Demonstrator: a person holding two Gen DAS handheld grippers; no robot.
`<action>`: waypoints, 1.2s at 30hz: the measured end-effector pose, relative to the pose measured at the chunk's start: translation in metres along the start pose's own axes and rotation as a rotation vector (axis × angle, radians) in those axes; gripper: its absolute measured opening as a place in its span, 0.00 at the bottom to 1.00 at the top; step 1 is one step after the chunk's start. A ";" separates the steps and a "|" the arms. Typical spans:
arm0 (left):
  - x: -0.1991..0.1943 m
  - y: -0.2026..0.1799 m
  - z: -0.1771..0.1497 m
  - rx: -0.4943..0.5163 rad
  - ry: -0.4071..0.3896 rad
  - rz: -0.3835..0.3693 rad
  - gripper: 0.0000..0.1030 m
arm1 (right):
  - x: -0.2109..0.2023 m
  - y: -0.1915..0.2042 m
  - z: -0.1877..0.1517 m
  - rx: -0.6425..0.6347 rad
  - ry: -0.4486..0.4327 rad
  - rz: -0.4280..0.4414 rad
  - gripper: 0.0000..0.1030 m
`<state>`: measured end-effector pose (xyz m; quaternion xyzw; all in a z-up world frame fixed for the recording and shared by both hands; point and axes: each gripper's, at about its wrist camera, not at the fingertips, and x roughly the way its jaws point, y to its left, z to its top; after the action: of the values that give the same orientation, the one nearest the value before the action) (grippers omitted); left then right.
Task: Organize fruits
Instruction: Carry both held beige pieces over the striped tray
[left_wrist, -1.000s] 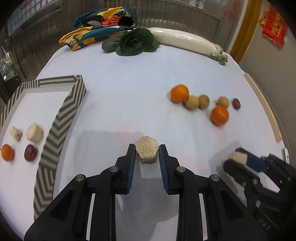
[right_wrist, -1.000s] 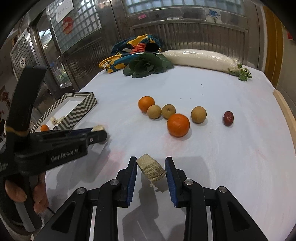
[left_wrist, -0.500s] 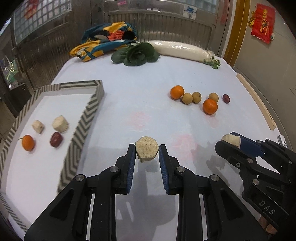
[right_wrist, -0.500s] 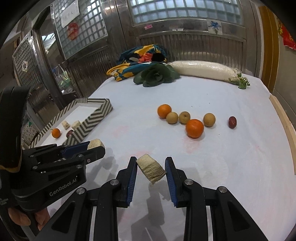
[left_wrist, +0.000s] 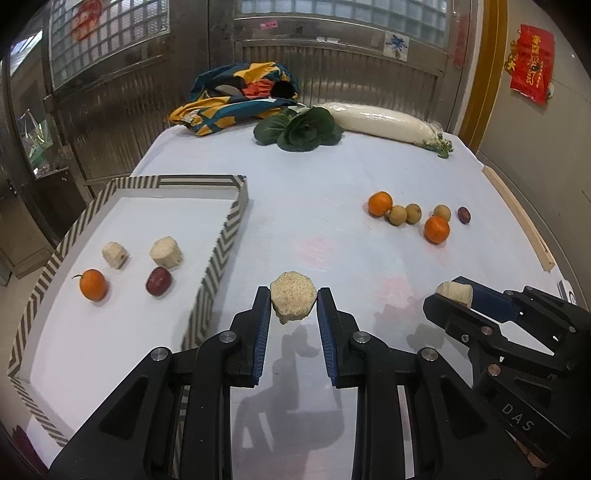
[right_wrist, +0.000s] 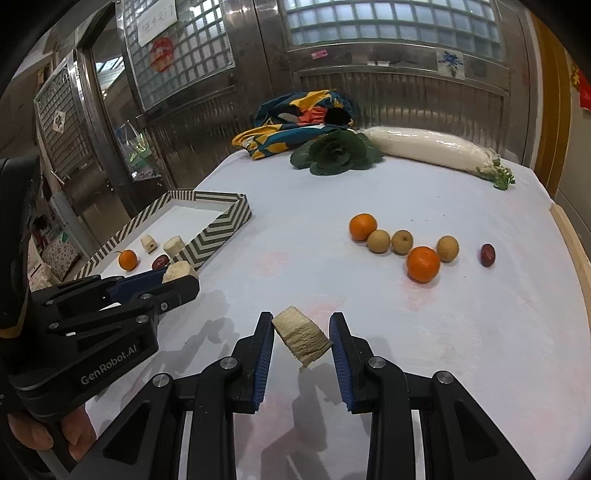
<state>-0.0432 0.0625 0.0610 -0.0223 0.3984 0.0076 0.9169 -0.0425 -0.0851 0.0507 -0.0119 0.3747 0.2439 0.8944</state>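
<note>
My two wrist cameras ride side by side low over the bench (left_wrist: 332, 206), each looking forward along its own fingers (left_wrist: 260, 325) toward the far wall, both sharing the striped tray (right_wrist: 218, 221) and each other's gripper.

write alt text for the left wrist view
The left gripper holds a beige fibrous chunk above a white table, beside a striped tray holding four pieces; the right gripper grips another chunk.
</note>
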 end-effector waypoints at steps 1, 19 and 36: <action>-0.001 0.003 0.000 -0.003 -0.003 0.004 0.24 | 0.001 0.002 0.001 -0.003 0.001 0.002 0.29; -0.014 0.047 0.005 -0.065 -0.041 0.058 0.24 | 0.016 0.042 0.017 -0.073 0.010 0.036 0.29; -0.017 0.097 0.002 -0.139 -0.035 0.111 0.24 | 0.034 0.082 0.034 -0.145 0.023 0.072 0.29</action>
<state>-0.0562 0.1596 0.0715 -0.0634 0.3817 0.0866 0.9180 -0.0358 0.0088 0.0654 -0.0661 0.3666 0.3024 0.8774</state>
